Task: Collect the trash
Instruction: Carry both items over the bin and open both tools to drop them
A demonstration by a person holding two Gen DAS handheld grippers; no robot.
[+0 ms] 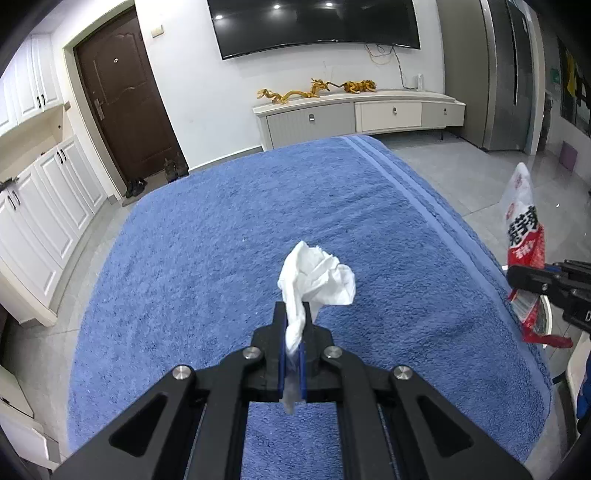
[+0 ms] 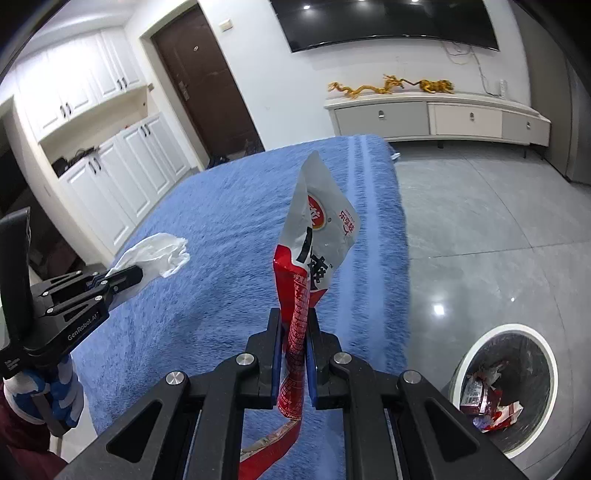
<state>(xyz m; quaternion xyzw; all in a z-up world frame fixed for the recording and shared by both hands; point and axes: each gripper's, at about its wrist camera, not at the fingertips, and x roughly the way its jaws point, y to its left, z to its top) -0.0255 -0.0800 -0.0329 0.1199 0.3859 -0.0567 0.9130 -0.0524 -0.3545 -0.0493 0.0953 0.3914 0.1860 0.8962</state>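
Observation:
My left gripper (image 1: 294,314) is shut on a crumpled white tissue (image 1: 317,277), held above the blue towel-covered table (image 1: 221,240). In the right wrist view the same left gripper (image 2: 133,275) shows at the left with the tissue (image 2: 159,253) sticking out of its tip. My right gripper (image 2: 293,321) is shut on a red and silver snack wrapper (image 2: 314,236) that stands upright between the blue pads. The left wrist view shows the wrapper (image 1: 522,236) and the right gripper (image 1: 517,277) at its right edge. A white-rimmed trash bin (image 2: 506,387) stands on the floor at lower right, with several wrappers inside.
The blue towel (image 2: 229,229) ends at a striped edge on the right, beyond which is grey tiled floor (image 2: 480,221). A white TV cabinet (image 1: 354,114) with golden figurines, a wall TV (image 1: 314,26), a brown door (image 1: 125,99) and white cupboards (image 1: 44,206) lie behind.

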